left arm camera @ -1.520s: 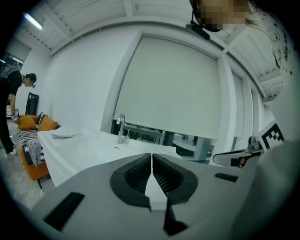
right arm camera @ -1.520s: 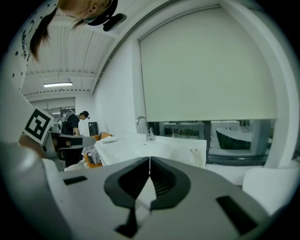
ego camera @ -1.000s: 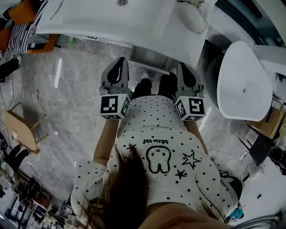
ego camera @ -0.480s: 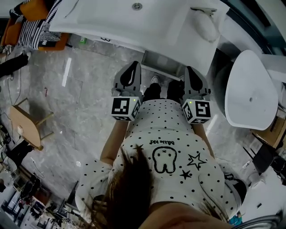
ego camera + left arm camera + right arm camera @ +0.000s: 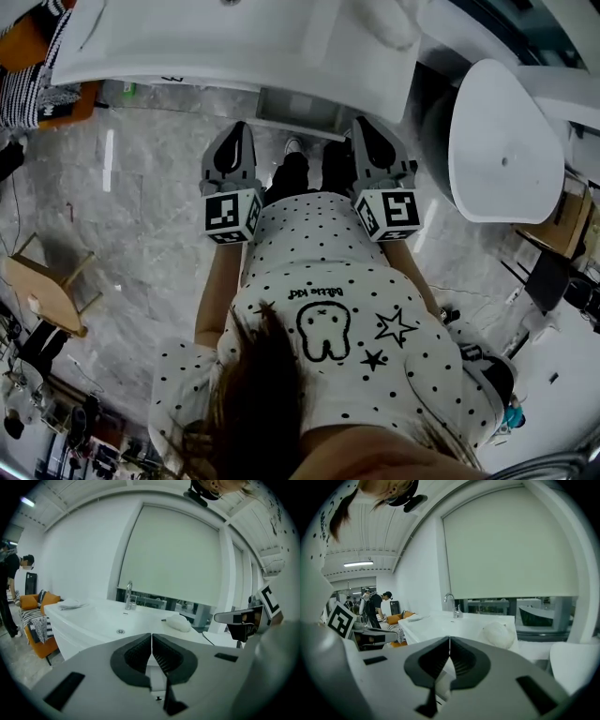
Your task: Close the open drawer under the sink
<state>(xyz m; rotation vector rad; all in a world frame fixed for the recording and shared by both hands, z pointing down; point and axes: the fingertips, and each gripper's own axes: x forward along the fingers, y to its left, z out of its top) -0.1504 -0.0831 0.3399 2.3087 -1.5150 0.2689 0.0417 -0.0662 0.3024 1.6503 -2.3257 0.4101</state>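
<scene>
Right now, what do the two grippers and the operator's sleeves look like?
The left gripper and right gripper match: grey shells, black ribbed pads lining a teardrop-shaped hollow. Each carries a white cube with black square markers. No cables show. Short sleeves of a white, black-dotted top.

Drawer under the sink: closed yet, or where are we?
Done: nothing visible yet. The drawer still juts out from under the sink.
In hand: the left gripper and right gripper are both shut and empty, held side by side in front of the drawer. Contact with it can't be confirmed.
Left: press on the drawer front and push it fully in.
</scene>
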